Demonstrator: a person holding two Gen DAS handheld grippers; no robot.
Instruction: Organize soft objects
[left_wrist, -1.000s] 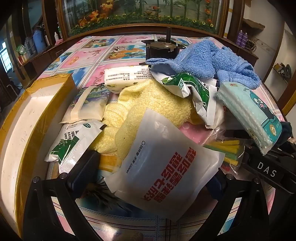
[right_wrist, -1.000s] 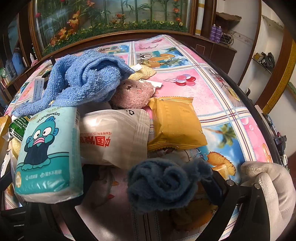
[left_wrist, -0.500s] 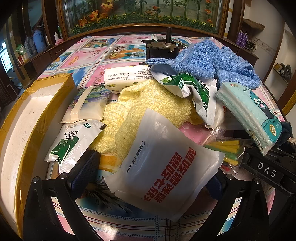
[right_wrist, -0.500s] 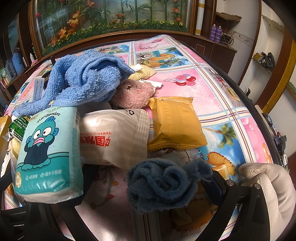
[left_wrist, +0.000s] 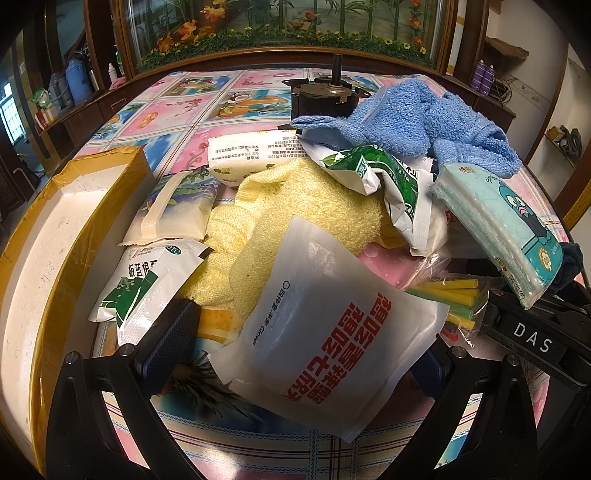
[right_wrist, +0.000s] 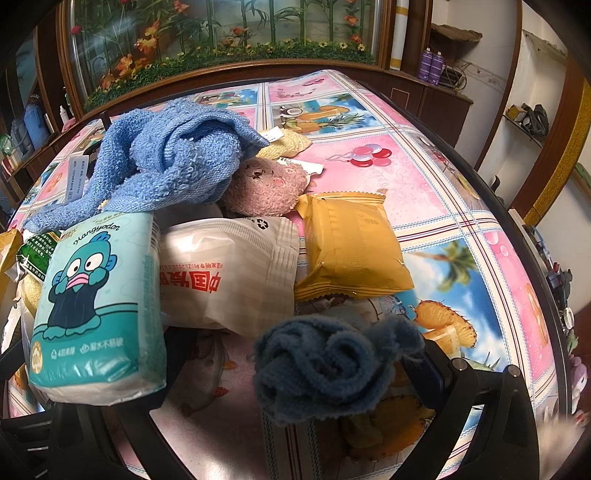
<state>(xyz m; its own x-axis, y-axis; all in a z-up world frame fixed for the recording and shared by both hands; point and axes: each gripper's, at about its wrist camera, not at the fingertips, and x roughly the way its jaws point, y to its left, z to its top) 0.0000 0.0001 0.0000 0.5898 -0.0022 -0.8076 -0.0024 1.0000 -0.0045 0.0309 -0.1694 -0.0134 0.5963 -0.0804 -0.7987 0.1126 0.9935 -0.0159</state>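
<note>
the left gripper (left_wrist: 299, 354) is sitting with its fingers spread wide, a white glove packet (left_wrist: 328, 332) lying between them over the yellow towel (left_wrist: 295, 206), beside the tape-edged box (left_wrist: 55, 236). the right gripper (right_wrist: 295, 373) is holding a dark blue cloth (right_wrist: 325, 365) bunched between its fingers, with the teal tissue pack (right_wrist: 96, 310) resting against its left finger, while the light blue towel (right_wrist: 166, 155) is lying on top of the pile behind

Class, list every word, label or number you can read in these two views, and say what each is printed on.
"DAS": black bar beside the left gripper.
"Gloves": white glove pouch; its red characters are upside down.
"板蓝根", "OTC": green-white sachet.
"Hangyodon": teal tissue pack.
"中国": white pouch, upside down.
Fine print elsewhere: too small.
</note>
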